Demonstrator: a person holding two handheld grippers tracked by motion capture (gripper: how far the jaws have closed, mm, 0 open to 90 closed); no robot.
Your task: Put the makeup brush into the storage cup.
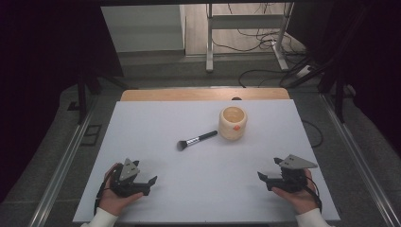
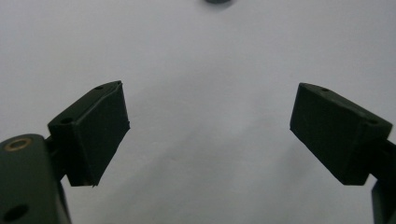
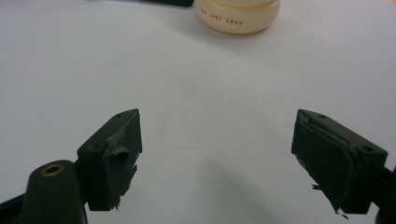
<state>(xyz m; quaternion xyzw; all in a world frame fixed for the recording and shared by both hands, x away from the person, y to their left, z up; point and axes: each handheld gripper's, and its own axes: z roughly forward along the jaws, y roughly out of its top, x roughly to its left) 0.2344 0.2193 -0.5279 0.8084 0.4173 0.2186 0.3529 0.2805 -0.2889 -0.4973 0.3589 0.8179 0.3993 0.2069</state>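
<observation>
The brush (image 1: pixel 196 140) lies mid-table, its handle tip just beside the cup (image 1: pixel 232 123), well ahead of both grippers and between them. The left gripper (image 1: pixel 147 183) and right gripper (image 1: pixel 265 179) rest near the table's (image 1: pixel 156 123) front edge, jaws spread wide, holding nothing. The right gripper view reads lettering on the cup's rounded, glossy cream base (image 3: pixel 239 16); the high view shows its open top and an orange mark. The brush has dark bristles, a metal ferrule and a slim black handle

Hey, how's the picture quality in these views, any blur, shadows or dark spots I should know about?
High view: the white table is evenly lit, the surroundings fall nearly black, and the brush and cream cup look sharp. Left gripper view: the left gripper is soft-edged and the dark thing at the top edge is blurred. Right gripper view: the right gripper casts a faint shadow on the table, and the cup's lettering is legible.
</observation>
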